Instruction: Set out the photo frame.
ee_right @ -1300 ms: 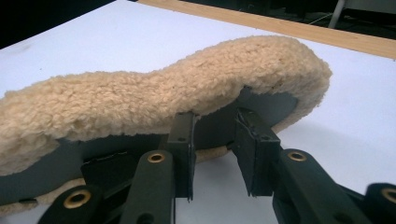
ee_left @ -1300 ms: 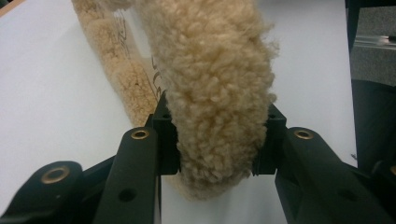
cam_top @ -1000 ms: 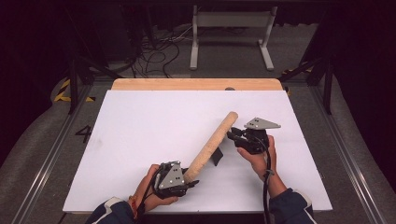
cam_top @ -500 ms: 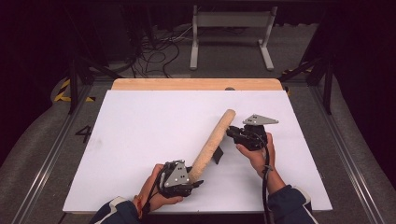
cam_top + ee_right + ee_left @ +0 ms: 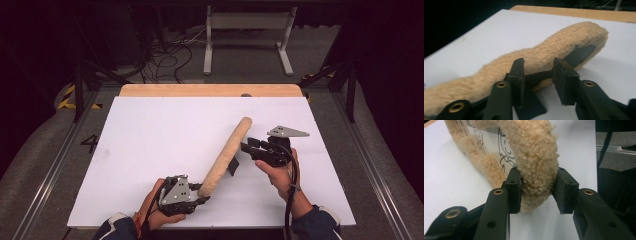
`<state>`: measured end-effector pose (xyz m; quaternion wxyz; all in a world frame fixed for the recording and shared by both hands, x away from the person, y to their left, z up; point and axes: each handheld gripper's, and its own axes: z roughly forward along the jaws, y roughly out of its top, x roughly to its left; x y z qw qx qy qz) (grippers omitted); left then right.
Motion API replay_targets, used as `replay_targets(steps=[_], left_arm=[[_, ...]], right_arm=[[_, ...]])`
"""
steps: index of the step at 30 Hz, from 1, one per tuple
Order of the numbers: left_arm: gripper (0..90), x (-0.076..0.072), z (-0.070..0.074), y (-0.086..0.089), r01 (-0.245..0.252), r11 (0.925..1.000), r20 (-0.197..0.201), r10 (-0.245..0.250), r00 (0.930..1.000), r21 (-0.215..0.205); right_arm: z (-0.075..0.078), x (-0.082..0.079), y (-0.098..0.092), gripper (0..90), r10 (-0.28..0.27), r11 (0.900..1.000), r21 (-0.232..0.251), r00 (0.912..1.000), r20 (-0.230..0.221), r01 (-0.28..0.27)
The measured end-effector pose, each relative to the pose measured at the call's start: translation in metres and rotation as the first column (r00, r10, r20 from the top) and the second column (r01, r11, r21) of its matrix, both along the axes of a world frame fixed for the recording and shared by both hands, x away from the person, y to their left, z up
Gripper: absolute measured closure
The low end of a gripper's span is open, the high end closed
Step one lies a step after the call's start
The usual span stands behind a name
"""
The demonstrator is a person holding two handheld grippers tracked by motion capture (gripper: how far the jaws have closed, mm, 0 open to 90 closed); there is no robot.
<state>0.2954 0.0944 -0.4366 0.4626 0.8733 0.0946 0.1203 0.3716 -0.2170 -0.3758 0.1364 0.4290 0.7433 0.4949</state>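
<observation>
Bright sheet, dark surroundings, perhaps soft-focused

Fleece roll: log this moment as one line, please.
fleece roll diagonal on white table | left gripper shut on near end | right gripper open, jaws just opening, beside roll's middle

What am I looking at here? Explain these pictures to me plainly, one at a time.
No machine here: a person holds hand-held tongs in each hand. The high view looks down on a white table top. The other two pictures come from cameras riding on each pair of tongs, looking along their black jaws. On the table lies a tan fleecy roll. The left tongs have just been closing and clamp its near end. The right tongs have just been opening; a black flap of the roll sits between their jaws, unpinched.
</observation>
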Motion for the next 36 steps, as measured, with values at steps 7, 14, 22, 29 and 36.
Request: replay_targets(steps=[7, 14, 22, 29, 36], left_arm=[[63.9, -0.002, 0.0, -0.006, 0.018, 0.9998, 0.01, -0.018, 0.9998, 0.009], [64.0, -0.003, -0.001, -0.016, 0.036, 0.9993, 0.015, -0.036, 0.9992, 0.008], [63.7, -0.004, -0.002, -0.023, 0.038, 0.9993, 0.012, -0.038, 0.9992, 0.005], [61.2, -0.003, -0.003, -0.032, 0.033, 0.9994, 0.005, -0.033, 0.9994, -0.005], [57.0, -0.002, -0.004, -0.042, 0.03, 0.9994, 0.006, -0.03, 0.9995, -0.017]], right_arm=[[0.005, -0.001, 0.013, 42.3, 0.005, 0.997, 0.081, 0.991, -0.134, 0.006], [0.002, 0.008, 0.032, 33.2, -0.007, 0.998, 0.066, 0.9777, -0.21, 0.021], [-0.002, 0.019, 0.043, 28.6, -0.066, 0.997, 0.025, 0.9612, -0.268, 0.075], [-0.006, 0.028, 0.053, 30.3, -0.047, 0.999, -0.028, 0.9354, -0.35, 0.04], [-0.001, 0.034, 0.054, 36.6, -0.035, 0.998, -0.056, 0.9327, -0.359, 0.016]])
